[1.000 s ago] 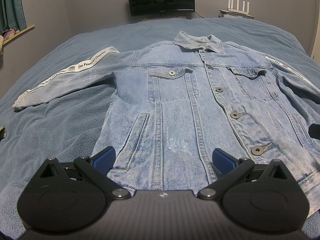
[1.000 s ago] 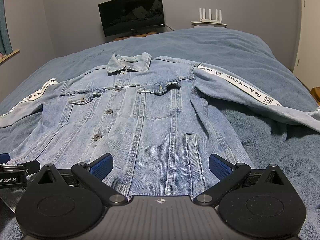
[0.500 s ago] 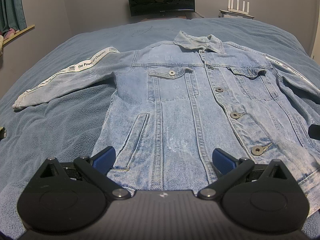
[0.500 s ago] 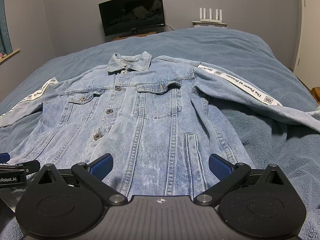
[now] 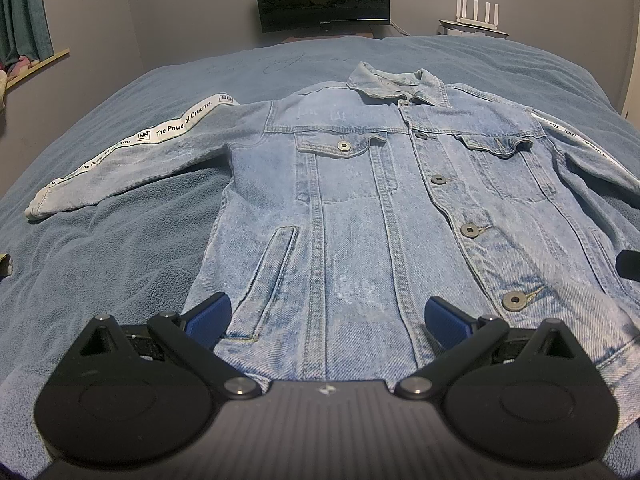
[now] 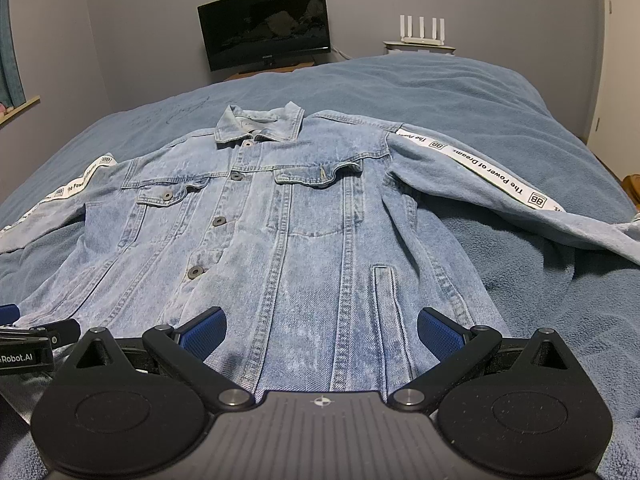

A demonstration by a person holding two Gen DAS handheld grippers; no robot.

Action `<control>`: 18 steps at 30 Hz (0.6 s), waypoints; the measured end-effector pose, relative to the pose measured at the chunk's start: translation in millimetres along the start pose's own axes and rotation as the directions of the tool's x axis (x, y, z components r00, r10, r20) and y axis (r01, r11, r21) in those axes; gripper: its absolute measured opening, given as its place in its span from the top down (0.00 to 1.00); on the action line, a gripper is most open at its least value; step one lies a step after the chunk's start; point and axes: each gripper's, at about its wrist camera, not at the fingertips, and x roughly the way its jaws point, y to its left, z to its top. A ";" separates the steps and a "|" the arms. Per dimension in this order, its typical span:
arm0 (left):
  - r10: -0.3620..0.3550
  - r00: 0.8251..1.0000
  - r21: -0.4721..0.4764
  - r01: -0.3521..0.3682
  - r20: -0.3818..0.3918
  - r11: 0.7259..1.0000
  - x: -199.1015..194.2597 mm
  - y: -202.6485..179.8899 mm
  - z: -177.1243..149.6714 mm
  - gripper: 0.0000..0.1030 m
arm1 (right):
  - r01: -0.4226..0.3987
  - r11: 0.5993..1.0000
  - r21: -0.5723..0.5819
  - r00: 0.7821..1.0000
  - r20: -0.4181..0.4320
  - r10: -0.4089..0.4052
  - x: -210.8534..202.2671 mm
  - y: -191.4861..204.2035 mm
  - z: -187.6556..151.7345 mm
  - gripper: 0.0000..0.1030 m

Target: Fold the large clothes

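A light-wash denim jacket [image 5: 384, 208] lies flat and buttoned, front up, across the middle of the blue-blanketed bed [image 5: 120, 264], collar toward the far edge. Its sleeves spread outward; the right sleeve's cuff [image 6: 634, 236] is cut off at the frame edge. The left gripper [image 5: 326, 316] and right gripper [image 6: 320, 326] hover spread wide over the hem, holding nothing. White sleeve tape [image 6: 492, 170] reads "The Power of Dreams".
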 end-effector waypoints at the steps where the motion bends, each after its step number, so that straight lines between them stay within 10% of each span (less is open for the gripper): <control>1: 0.000 1.000 0.000 0.000 0.000 1.000 0.0 0.0 0.0 0.00 | 0.000 1.000 0.000 1.000 0.000 0.000 -0.4 0.1 0.1 0.00; 18: 0.000 1.000 0.000 0.000 0.000 1.000 0.0 0.0 0.0 0.00 | 0.001 1.000 -0.001 1.000 -0.002 -0.001 -1.7 0.2 1.8 0.00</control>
